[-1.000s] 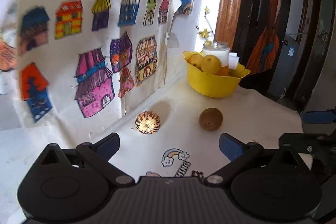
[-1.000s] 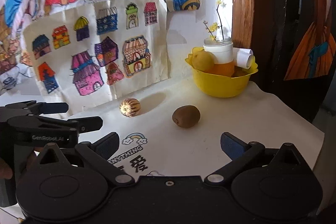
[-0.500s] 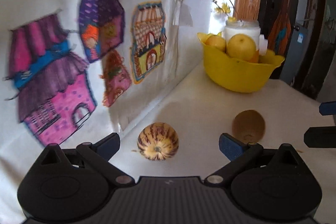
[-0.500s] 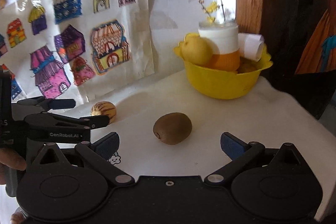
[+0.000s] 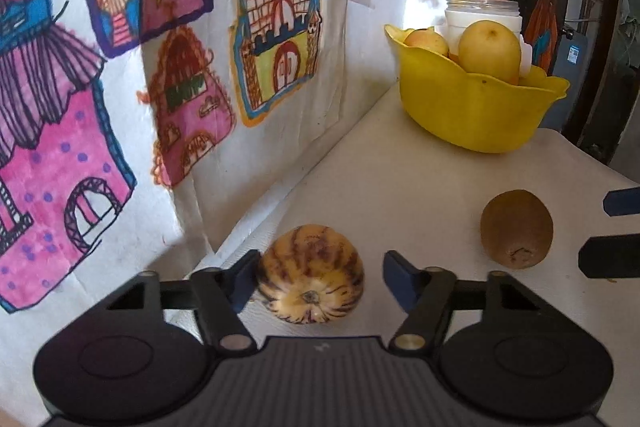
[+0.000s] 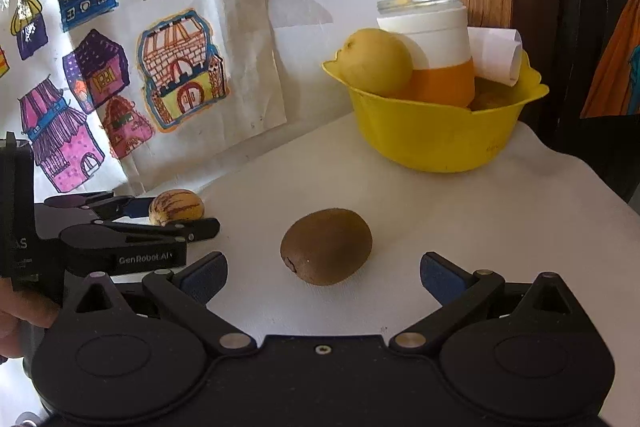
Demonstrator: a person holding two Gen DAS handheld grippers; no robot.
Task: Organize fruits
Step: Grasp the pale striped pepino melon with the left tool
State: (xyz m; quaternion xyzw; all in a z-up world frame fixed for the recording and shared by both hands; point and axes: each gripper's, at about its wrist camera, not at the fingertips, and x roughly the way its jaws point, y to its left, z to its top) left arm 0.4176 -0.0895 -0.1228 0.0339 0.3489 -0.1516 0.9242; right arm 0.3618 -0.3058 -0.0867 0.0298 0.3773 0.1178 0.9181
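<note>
A striped yellow fruit (image 5: 310,275) lies on the white table between the fingers of my left gripper (image 5: 320,281). Its jaws are closing: the left pad (image 5: 244,281) is at the fruit's skin, while a gap separates the right pad (image 5: 396,281) from it. The brown kiwi (image 6: 326,253) rests just ahead of my right gripper (image 6: 322,277), which stands open on either side of it without touching. In the right wrist view my left gripper (image 6: 176,217) straddles the striped fruit (image 6: 176,205). The yellow bowl (image 6: 432,143) at the back right holds yellow pears and a white-and-orange jar (image 6: 436,59).
A wall of paper drawings of houses (image 5: 168,67) runs close along the left side of the table. The table's edge (image 6: 600,183) drops off behind and to the right of the bowl, with dark woodwork beyond. A person's hand (image 6: 16,311) holds the left gripper.
Both grippers came forward and down toward the fruits. The left jaws went from wide open to narrowed around the striped fruit. The kiwi now sits between the right fingers.
</note>
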